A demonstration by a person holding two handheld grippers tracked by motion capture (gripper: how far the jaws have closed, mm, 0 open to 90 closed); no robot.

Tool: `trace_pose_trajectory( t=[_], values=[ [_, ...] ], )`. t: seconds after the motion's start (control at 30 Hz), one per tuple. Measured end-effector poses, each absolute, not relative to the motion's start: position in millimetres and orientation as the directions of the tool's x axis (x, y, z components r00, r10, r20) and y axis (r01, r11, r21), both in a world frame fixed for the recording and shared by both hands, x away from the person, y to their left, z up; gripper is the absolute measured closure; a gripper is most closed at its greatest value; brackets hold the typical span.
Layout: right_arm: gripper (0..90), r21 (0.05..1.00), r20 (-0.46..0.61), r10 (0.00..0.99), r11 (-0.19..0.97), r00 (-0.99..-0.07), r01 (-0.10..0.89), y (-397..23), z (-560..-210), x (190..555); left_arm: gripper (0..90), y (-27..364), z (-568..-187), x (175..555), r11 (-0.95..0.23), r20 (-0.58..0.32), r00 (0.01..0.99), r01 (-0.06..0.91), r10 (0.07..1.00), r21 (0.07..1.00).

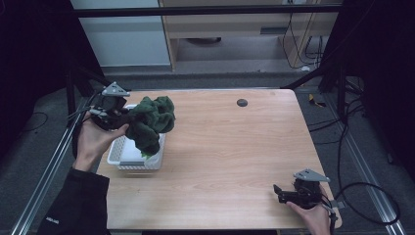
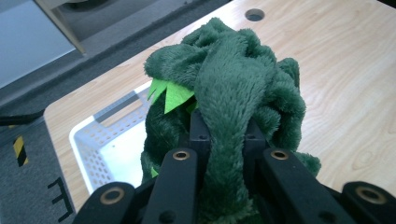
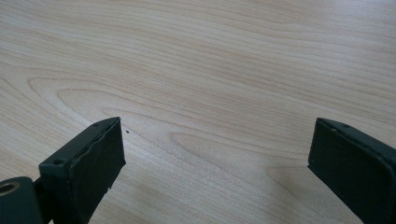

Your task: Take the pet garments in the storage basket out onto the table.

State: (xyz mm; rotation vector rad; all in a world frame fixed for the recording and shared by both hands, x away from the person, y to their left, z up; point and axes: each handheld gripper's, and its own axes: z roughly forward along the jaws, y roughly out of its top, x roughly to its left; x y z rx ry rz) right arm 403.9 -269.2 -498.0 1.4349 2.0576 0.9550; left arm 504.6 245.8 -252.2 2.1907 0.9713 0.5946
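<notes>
My left gripper is clamped on a dark green plush toy, holding it above the white perforated basket at the table's left edge. My right gripper rests at the near right corner, jaws wide apart over bare wood. A dark round hole lies well beyond the toy.

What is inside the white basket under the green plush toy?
The white basket shows only a bare white floor. The green plush toy, clamped in the left gripper, hangs over its far end and hides that part.
</notes>
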Motion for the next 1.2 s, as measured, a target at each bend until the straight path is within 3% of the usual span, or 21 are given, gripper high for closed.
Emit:
trace_pose_trajectory(
  t=[0.4, 1.2],
  values=[
    [3.8, 0.755, 0.024, 0.933, 0.218, -0.358, 0.619, -269.4, -497.7, 403.7, 80.5, 212.3, -242.3, 491.4, -0.574, 0.168, 0.693, 0.409, 0.701, 0.709],
    [3.9, 0.758, 0.028, 0.932, 0.216, -0.362, 0.616, -269.4, -497.0, 403.3, 80.5, 145.7, -258.7, 484.5, -0.651, 0.148, 0.801, 0.346, 0.580, 0.676]
  ],
)
